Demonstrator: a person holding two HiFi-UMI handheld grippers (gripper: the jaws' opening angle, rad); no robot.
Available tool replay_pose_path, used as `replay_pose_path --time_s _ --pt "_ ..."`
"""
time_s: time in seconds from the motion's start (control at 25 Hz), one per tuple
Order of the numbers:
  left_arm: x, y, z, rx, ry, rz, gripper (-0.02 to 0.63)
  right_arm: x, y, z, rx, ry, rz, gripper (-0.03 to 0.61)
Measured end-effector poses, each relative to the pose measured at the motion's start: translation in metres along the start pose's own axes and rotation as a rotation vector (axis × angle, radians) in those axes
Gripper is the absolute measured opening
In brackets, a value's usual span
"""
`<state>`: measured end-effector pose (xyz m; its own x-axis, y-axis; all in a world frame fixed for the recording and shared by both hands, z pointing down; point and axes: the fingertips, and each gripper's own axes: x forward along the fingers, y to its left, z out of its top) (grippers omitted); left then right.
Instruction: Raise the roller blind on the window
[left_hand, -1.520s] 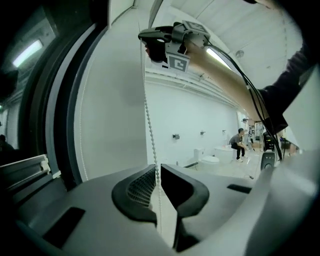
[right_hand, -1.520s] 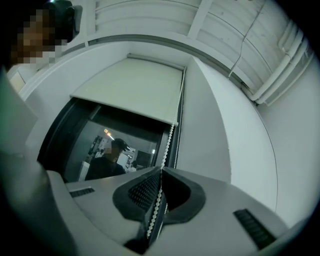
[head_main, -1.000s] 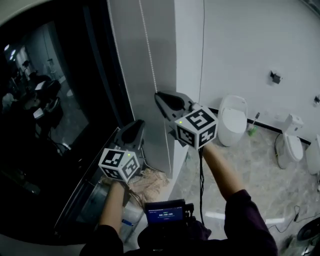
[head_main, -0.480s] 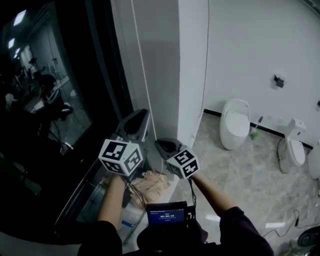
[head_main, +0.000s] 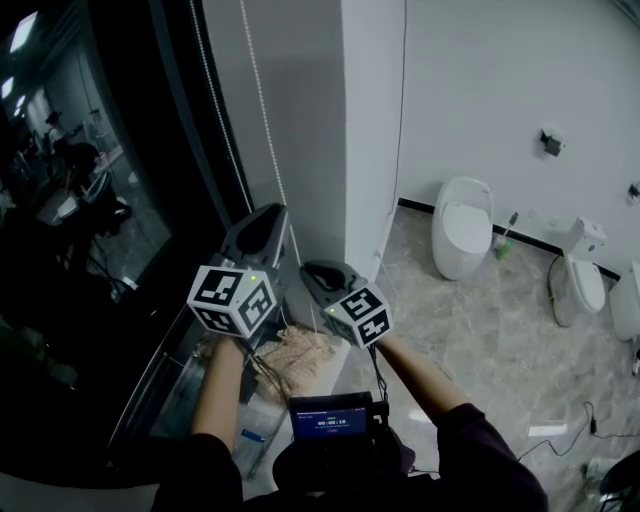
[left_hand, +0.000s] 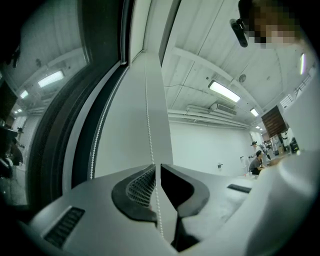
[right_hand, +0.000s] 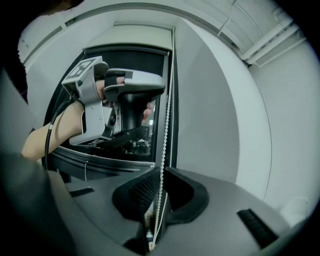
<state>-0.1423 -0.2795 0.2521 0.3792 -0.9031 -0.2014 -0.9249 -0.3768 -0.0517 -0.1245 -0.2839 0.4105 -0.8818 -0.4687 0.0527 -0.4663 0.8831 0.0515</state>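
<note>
A white bead chain (head_main: 252, 95) hangs down the grey window reveal beside the dark window (head_main: 90, 200). My left gripper (head_main: 262, 222) points up at the chain, jaws shut on the bead chain (left_hand: 148, 125), which runs between the pads in the left gripper view (left_hand: 156, 172). A second strand (left_hand: 97, 145) hangs further left. My right gripper (head_main: 318, 274) sits just below and to the right, also shut on the chain (right_hand: 166, 115), pinched low between its pads (right_hand: 160, 187). The left gripper (right_hand: 125, 95) shows above in the right gripper view. The blind itself is out of view.
White toilets (head_main: 460, 225) (head_main: 575, 275) stand along the far wall on the marble floor at right. A crumpled beige cloth (head_main: 300, 355) lies on the sill under the grippers. A small screen device (head_main: 328, 420) hangs at the person's chest.
The right gripper has come down from high on the chain to just below the left gripper. The left gripper has shifted slightly upward along the chain.
</note>
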Motion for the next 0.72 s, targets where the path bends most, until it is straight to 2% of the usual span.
replay_pose_path --time_s 0.12,0.28,0.48,0.72 --pt "-0.001 0.002 -0.003 -0.006 -0.001 0.004 0.012 -0.012 -0.008 0.028 -0.035 -0.126 -0.068 0.018" --pt "-0.001 0.0 -0.003 -0.005 -0.008 0.011 0.012 -0.031 -0.006 0.087 -0.144 -0.275 -0.1 0.017" --pt "-0.006 -0.008 0.002 0.038 -0.04 0.01 0.012 -0.041 -0.006 0.133 -0.145 -0.331 -0.112 0.008" --pt "-0.011 -0.008 -0.003 0.072 -0.037 0.018 0.012 -0.041 -0.004 0.154 -0.141 -0.376 -0.112 0.008"
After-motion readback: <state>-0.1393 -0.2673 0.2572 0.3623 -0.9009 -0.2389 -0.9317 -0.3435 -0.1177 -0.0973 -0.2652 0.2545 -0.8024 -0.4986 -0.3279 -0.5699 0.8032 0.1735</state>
